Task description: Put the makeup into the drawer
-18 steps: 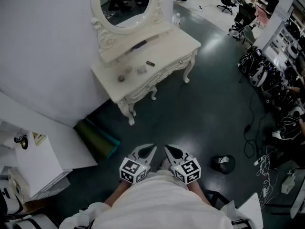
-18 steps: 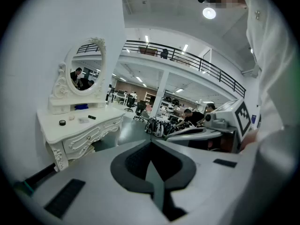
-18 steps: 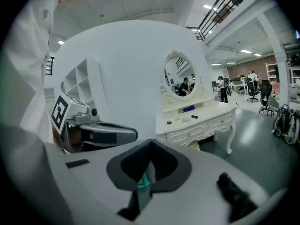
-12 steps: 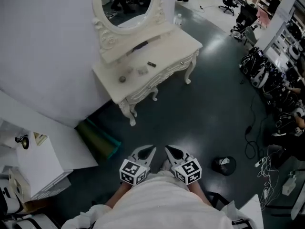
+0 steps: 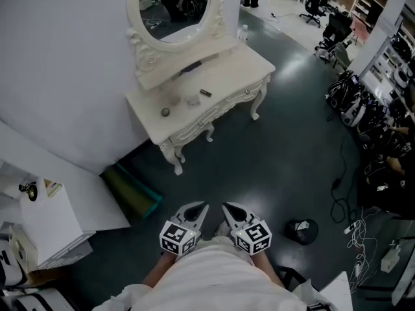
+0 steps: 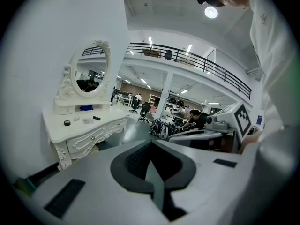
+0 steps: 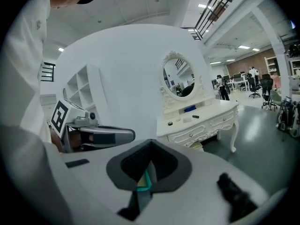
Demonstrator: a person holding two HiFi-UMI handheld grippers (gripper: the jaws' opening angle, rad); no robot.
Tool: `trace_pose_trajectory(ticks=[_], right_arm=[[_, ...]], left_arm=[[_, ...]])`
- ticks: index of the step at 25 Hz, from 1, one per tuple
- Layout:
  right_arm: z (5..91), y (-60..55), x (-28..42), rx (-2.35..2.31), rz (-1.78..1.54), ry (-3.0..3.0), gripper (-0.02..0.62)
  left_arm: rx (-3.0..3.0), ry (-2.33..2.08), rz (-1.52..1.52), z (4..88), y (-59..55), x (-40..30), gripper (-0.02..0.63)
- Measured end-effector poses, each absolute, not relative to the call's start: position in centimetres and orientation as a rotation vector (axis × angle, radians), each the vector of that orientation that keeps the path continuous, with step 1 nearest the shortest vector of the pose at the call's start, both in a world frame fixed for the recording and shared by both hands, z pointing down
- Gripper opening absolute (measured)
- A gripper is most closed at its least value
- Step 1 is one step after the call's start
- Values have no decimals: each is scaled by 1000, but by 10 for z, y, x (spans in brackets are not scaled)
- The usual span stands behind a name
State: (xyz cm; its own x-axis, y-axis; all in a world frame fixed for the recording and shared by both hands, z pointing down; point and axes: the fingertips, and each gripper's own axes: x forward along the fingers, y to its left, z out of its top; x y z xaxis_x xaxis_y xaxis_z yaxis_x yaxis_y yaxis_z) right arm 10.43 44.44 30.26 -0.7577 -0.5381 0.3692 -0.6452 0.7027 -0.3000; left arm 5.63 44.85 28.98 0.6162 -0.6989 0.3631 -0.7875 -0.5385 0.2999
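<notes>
A small round dark makeup item point(image 5: 165, 112) and a short black makeup stick point(image 5: 205, 92) lie on the white carved surface point(image 5: 241, 63), far ahead of both grippers. The left hand-held gripper point(image 5: 203, 207) is closed on nothing. The right hand-held gripper point(image 5: 226, 207), just beside it, is closed and empty too.

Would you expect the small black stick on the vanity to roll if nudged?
The stick looks short and slim, so it is probably light and stiff. If round, it may well roll on the smooth vanity top; its section is too small to tell.
</notes>
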Motion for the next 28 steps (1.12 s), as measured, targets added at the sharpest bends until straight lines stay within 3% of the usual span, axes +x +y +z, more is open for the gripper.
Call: trace_pose_trajectory(ticks=[16,28], right_arm=[[321,458,139,915,647,-2632,12],[334,414,117,895,662,-2601,12]], left_arm=[[2342,-1223,292,306,463,94,9],[2318,-1234,293,325,413,67,9]])
